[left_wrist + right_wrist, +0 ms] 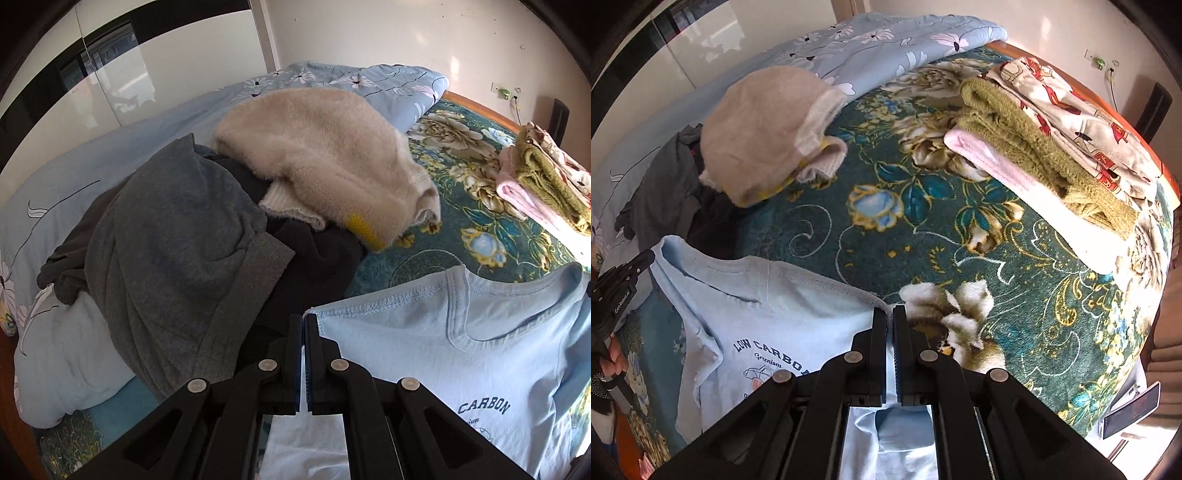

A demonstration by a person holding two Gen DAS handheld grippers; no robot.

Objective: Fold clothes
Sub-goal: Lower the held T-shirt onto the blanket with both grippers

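Bed (923, 236) with teal floral blanket, unfolded clothes pile (177, 229) at left, folded stack (1052, 140) at right. Light blue T-shirt (461, 354) hangs over near edge, each shoulder clamped by left gripper (303, 325) and right gripper (889, 317).

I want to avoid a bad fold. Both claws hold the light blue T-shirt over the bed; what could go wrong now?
1. Each claw, left and right, pinches only the edge of the light blue T-shirt, so the cloth may slip out.
2. The unfolded pile, grey garment and beige sweater, lies close; the shirt could land on it.
3. The folded stack could be disturbed.
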